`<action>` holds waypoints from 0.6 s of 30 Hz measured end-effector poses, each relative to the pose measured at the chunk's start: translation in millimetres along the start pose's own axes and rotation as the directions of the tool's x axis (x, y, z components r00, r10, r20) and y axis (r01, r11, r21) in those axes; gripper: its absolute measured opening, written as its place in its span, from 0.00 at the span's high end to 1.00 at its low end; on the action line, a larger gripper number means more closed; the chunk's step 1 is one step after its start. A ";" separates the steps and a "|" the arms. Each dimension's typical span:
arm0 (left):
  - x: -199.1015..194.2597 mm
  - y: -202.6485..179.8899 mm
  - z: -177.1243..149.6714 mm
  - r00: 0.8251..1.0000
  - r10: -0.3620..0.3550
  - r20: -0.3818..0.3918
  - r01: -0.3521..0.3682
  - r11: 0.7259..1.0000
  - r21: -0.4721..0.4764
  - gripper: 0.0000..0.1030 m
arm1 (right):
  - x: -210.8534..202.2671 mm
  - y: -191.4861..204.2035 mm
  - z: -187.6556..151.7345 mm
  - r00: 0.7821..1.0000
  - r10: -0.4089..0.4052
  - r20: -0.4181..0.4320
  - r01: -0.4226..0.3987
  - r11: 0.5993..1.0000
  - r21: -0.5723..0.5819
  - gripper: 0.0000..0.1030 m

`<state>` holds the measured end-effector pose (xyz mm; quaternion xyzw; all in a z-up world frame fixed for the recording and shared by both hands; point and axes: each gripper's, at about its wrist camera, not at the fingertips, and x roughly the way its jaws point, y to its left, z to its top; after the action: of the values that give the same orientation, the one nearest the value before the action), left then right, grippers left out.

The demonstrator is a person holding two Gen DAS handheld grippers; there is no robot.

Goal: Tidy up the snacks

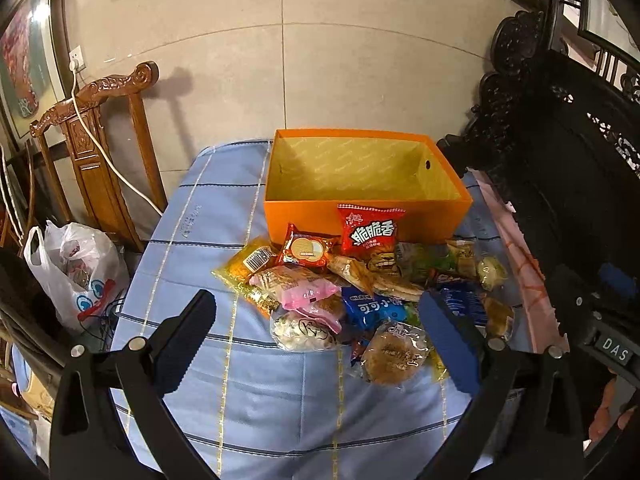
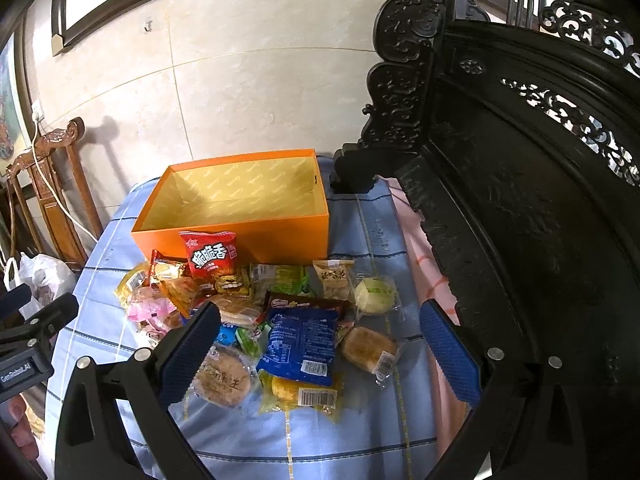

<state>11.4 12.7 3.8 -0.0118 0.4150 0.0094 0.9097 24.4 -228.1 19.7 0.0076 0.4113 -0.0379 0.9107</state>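
An empty orange box (image 1: 304, 210) (image 2: 280, 236) stands at the back of the blue-clothed table (image 1: 208, 240) (image 2: 360, 432). In front of it lies a pile of several wrapped snacks: a red chip bag (image 1: 370, 230) (image 2: 210, 256) leans on the box front, a pink packet (image 1: 300, 286), a blue packet (image 2: 302, 344), a round cake (image 1: 394, 354) (image 2: 222, 378), a pale green bun (image 2: 376, 294). My left gripper (image 1: 320, 338) hovers open above the near edge of the pile. My right gripper (image 2: 320, 352) is open over the pile's right half. Neither holds anything.
A carved wooden chair (image 1: 96, 148) (image 2: 52, 184) with a white cable stands left of the table, with a white plastic bag (image 1: 76, 272) on the floor beside it. Dark carved furniture (image 1: 560, 152) (image 2: 520, 200) rises close on the right, above a pink cloth (image 2: 420, 256).
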 end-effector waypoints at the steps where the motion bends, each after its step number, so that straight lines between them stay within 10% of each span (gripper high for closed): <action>1: -0.2 0.0 -0.1 1.000 0.002 0.000 -0.002 1.000 0.001 0.04 | 0.0 0.1 -0.4 1.000 0.000 0.000 0.000 1.000 0.001 0.03; 18: 4.4 2.7 -4.2 1.000 -0.013 0.002 0.013 1.000 -0.007 0.04 | 8.3 -1.9 -4.8 0.999 0.017 -0.031 -0.016 1.000 0.006 0.03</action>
<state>11.1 15.3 -2.3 -0.0178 0.4140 0.0047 0.9101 26.2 -230.2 10.3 0.0141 0.4252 -0.0314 0.9044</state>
